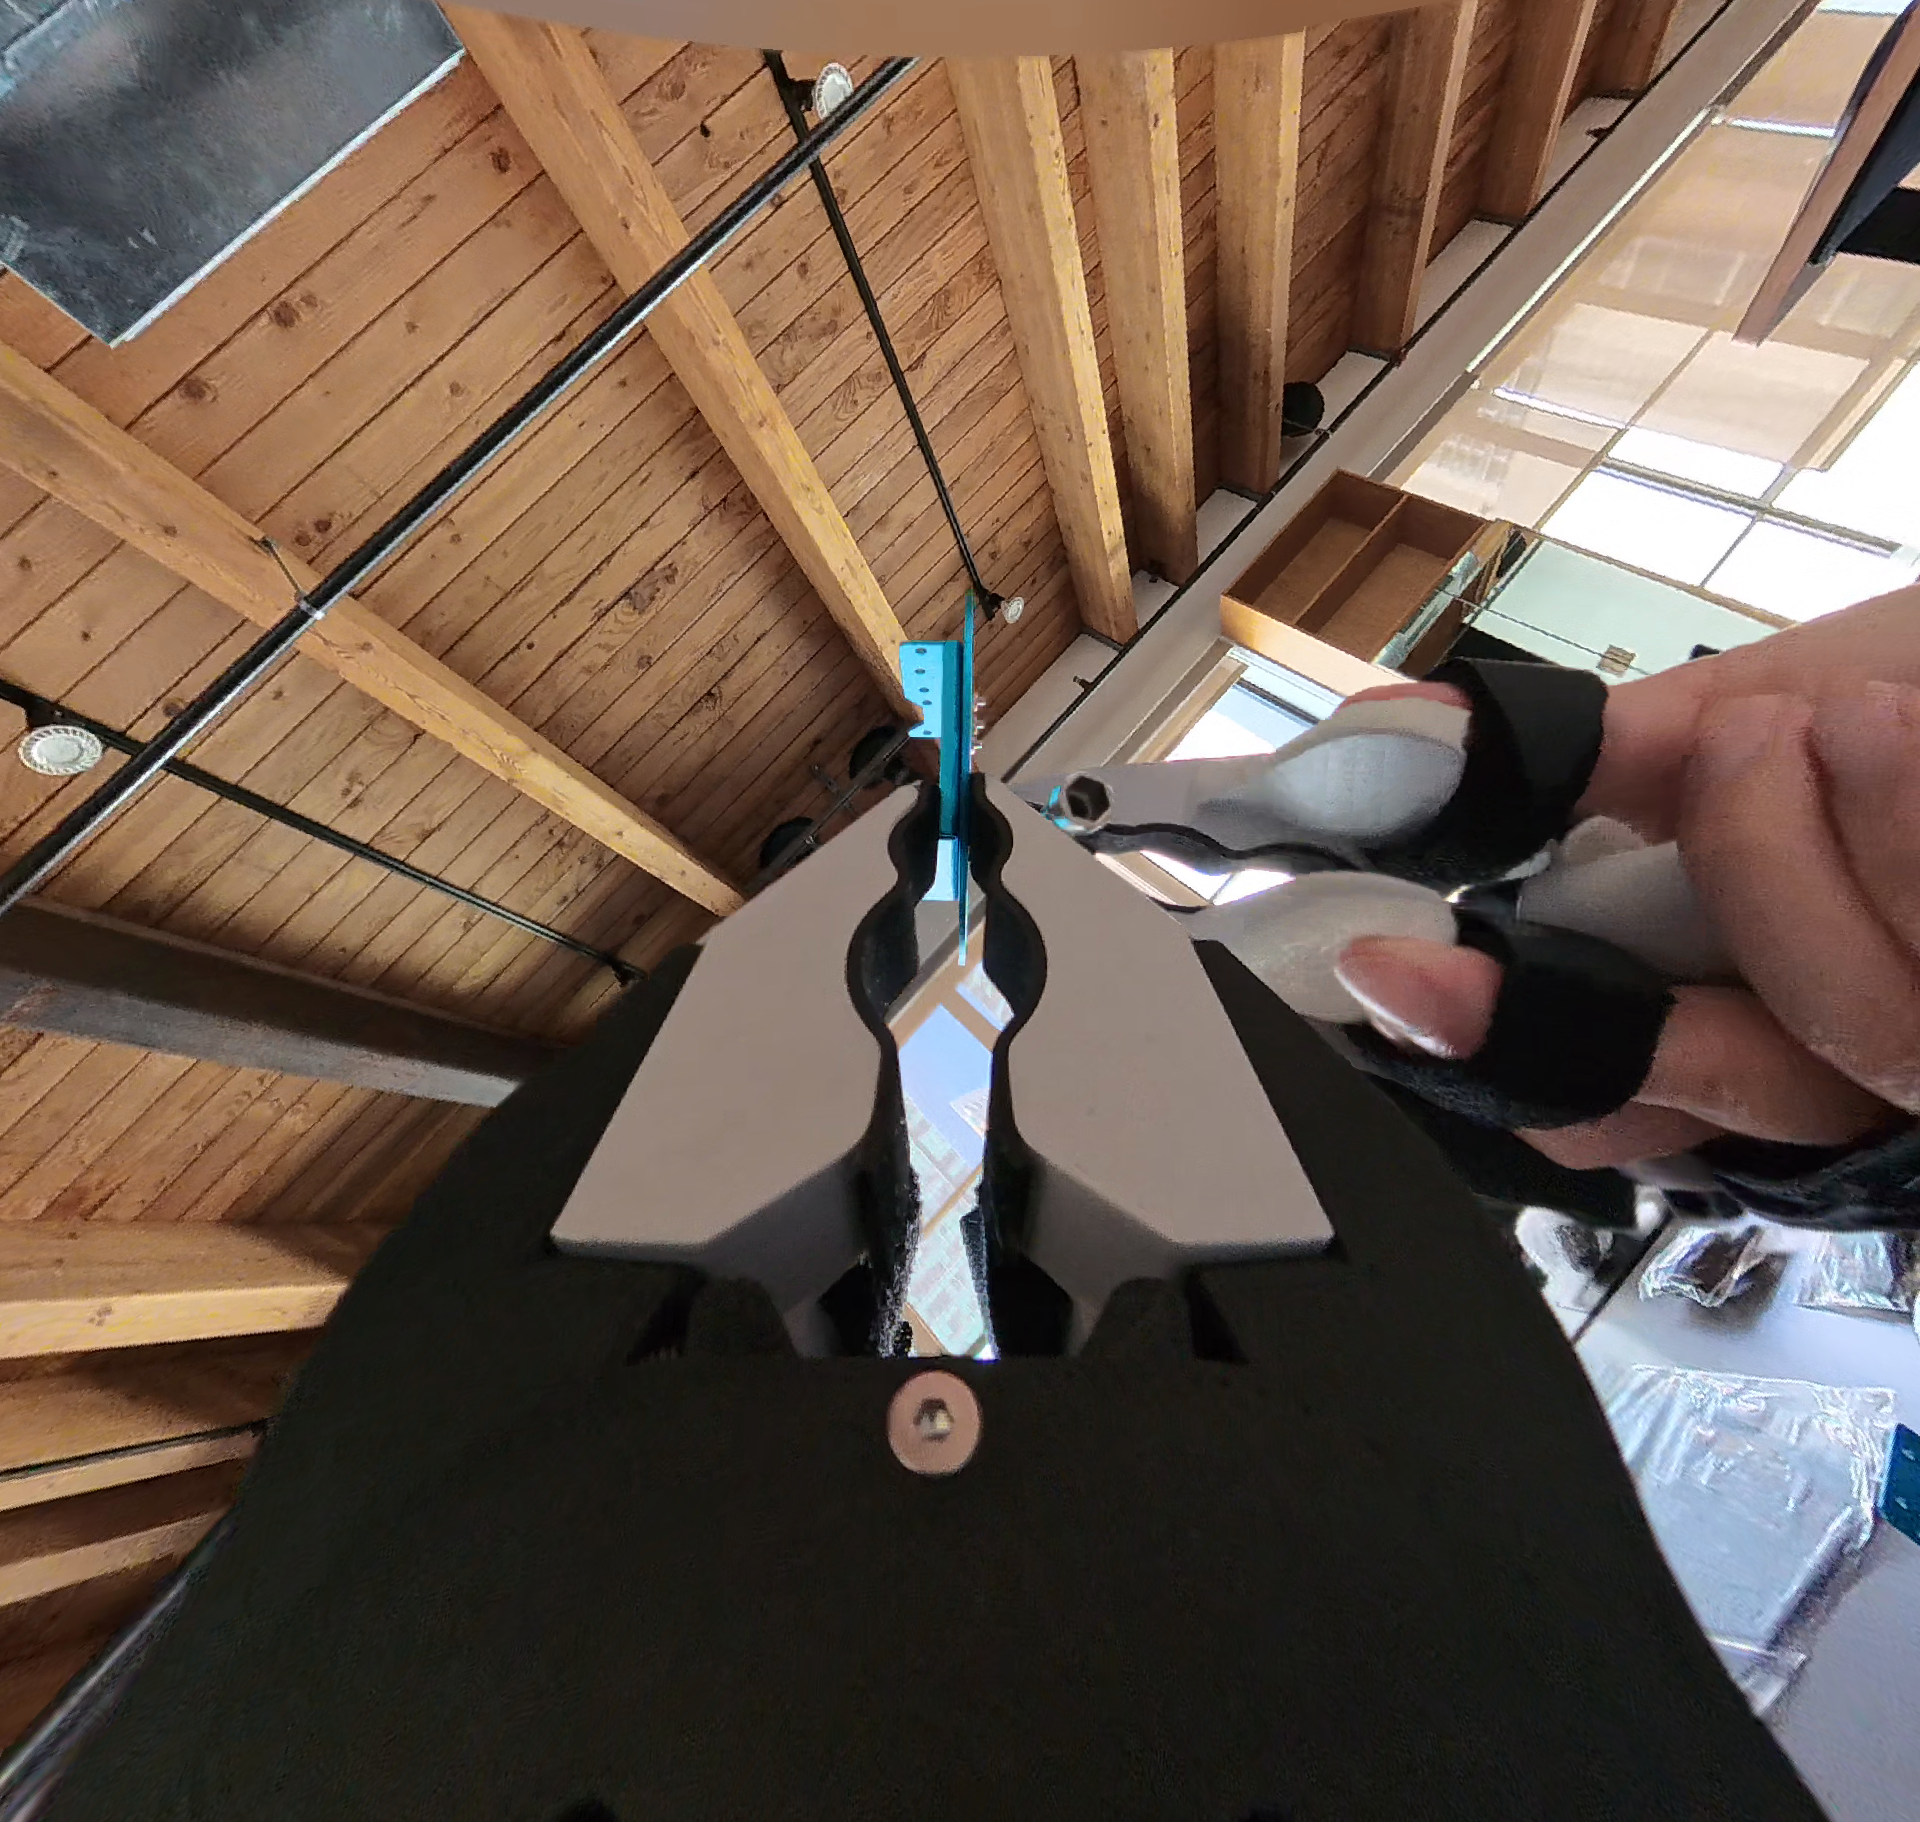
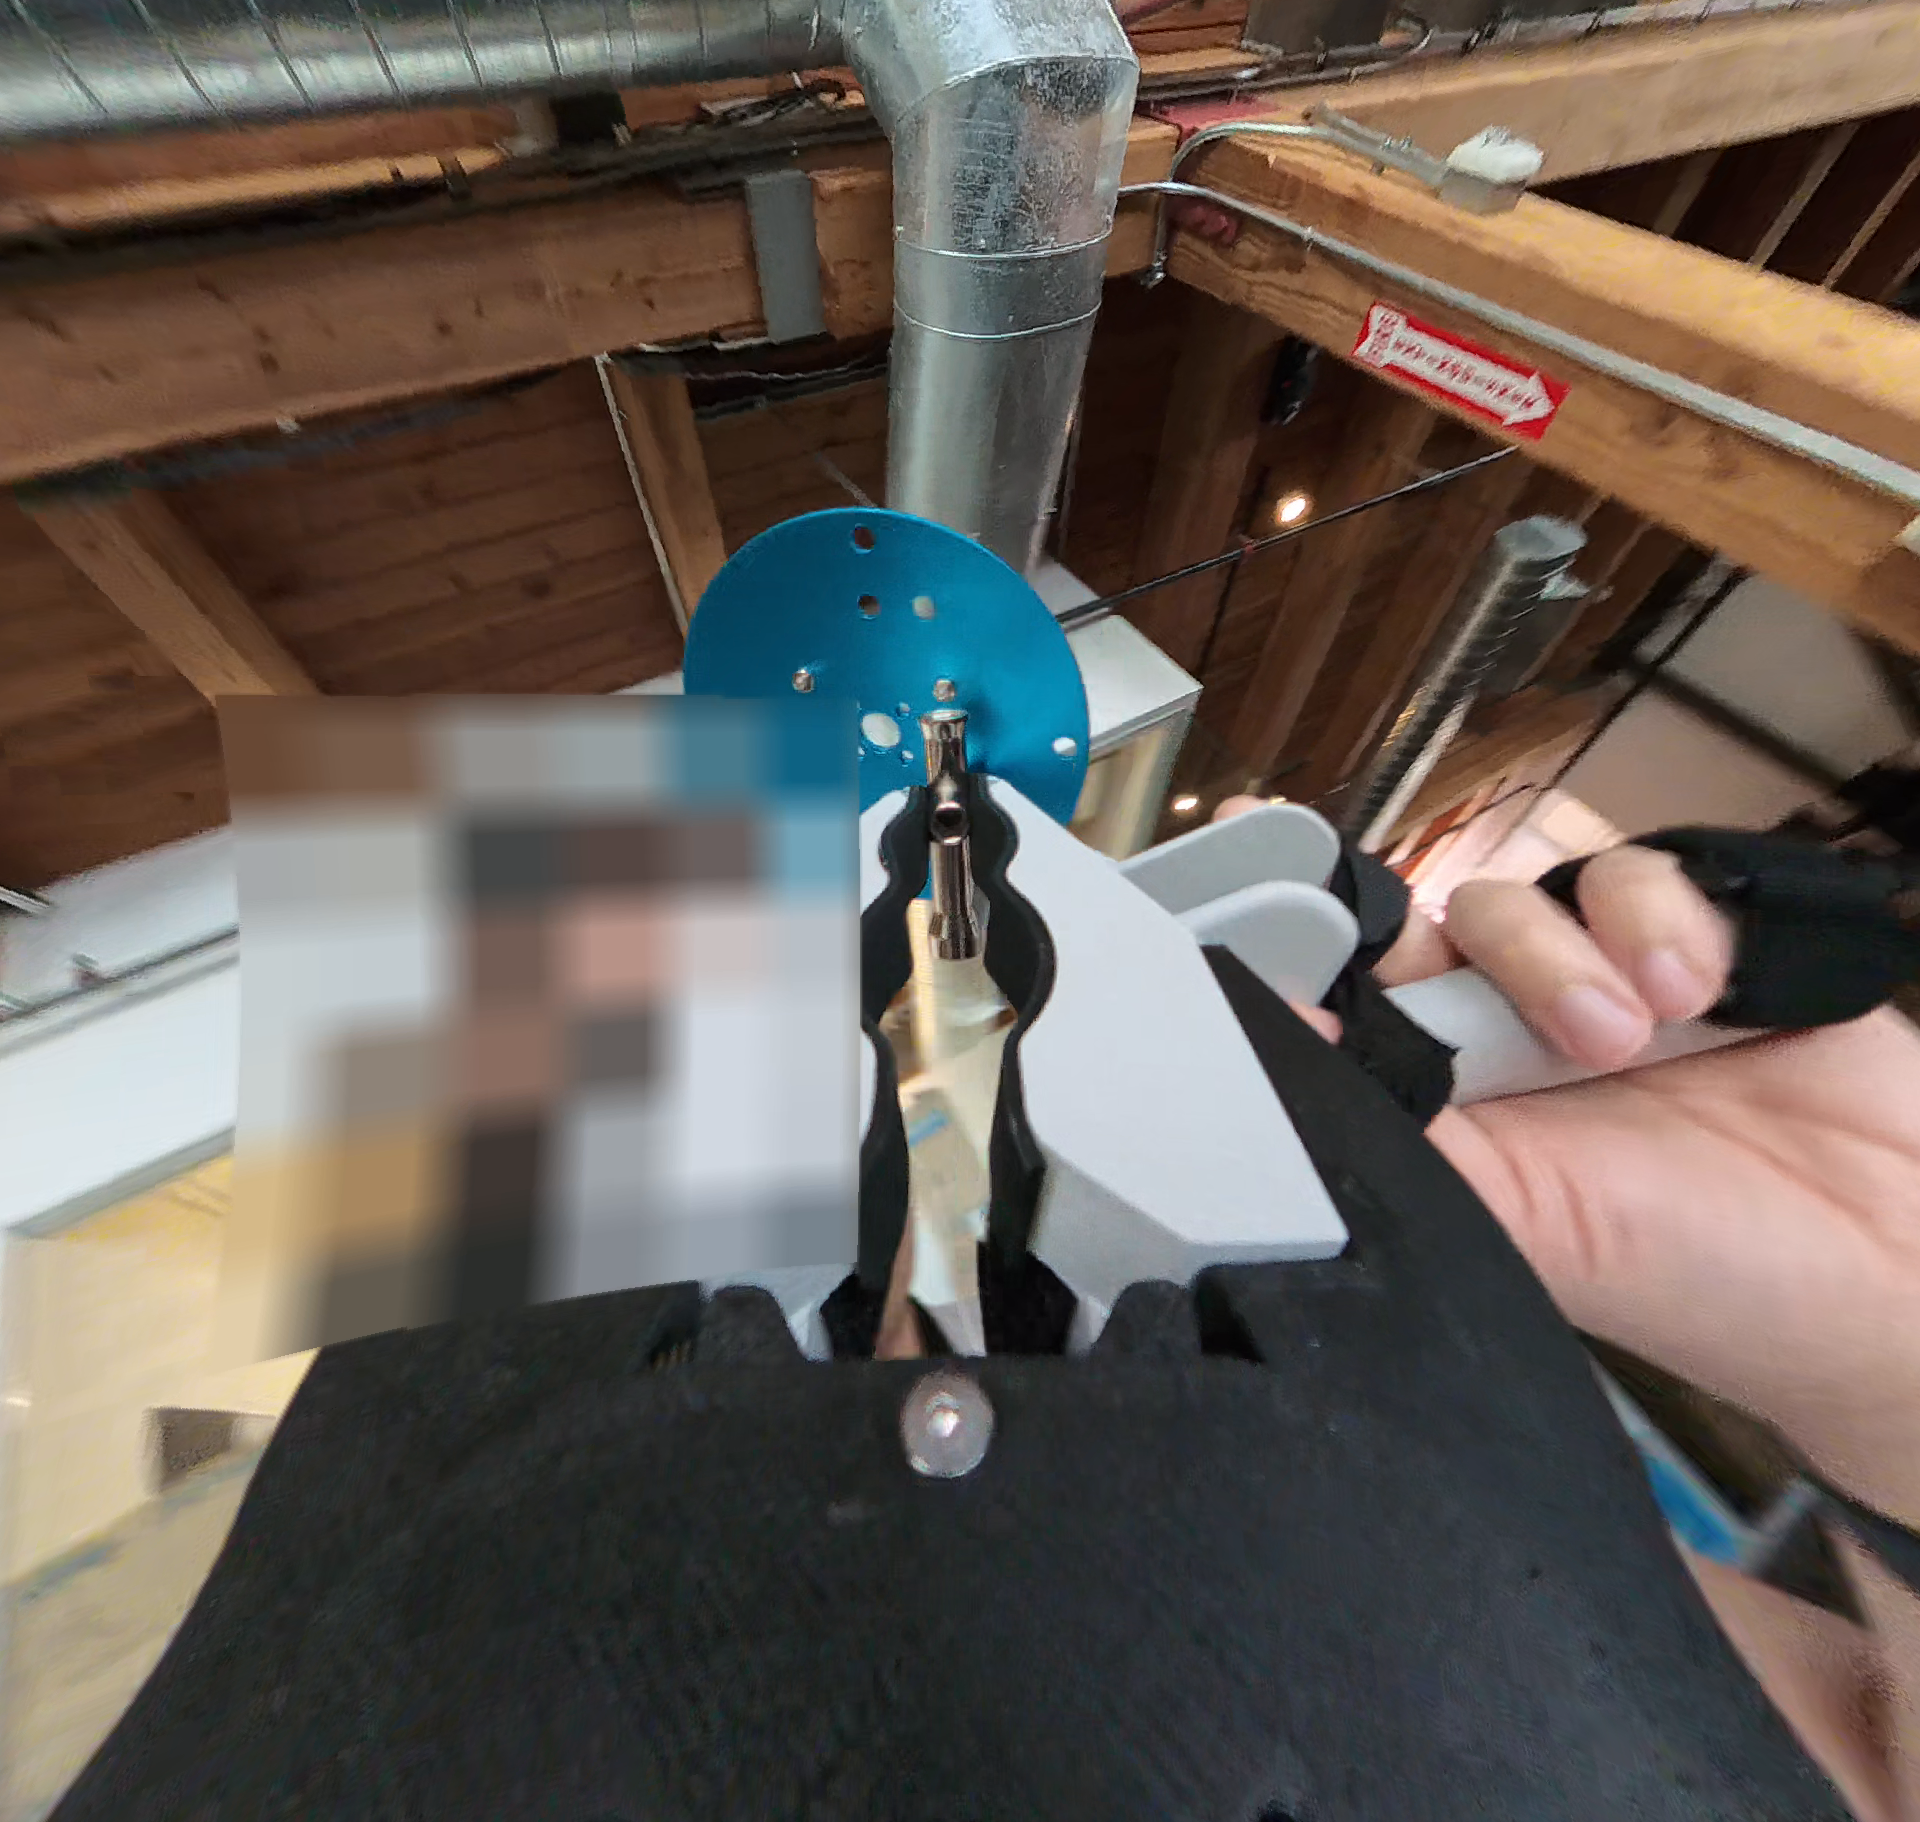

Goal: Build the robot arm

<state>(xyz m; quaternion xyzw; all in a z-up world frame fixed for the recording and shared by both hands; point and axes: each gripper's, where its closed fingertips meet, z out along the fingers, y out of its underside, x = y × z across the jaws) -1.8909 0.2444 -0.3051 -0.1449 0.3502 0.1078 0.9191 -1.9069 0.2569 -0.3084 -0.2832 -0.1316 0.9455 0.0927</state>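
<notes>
My left gripper (image 1: 951,798) is shut on a blue round disc, seen edge-on (image 1: 967,692), with a small blue perforated bracket (image 1: 928,686) fixed to its left face. Both are held up toward the ceiling. In the right wrist view the disc (image 2: 883,619) faces me, with several holes and screw heads. My right gripper (image 2: 948,804) is shut on a silver hex socket tool (image 2: 948,879), whose tip rests against the disc's lower face. The tool's open hex end (image 1: 1089,793) also shows in the left wrist view, just right of the disc. Hands in black straps hold both grippers.
Wooden beams and planks fill the ceiling above, with black light tracks (image 1: 862,297) and a silver duct (image 2: 987,318). A beam carries a red sticker (image 2: 1455,370). A wooden box (image 1: 1351,567) hangs at the right. Plastic bags (image 1: 1745,1440) lie on a surface at the lower right.
</notes>
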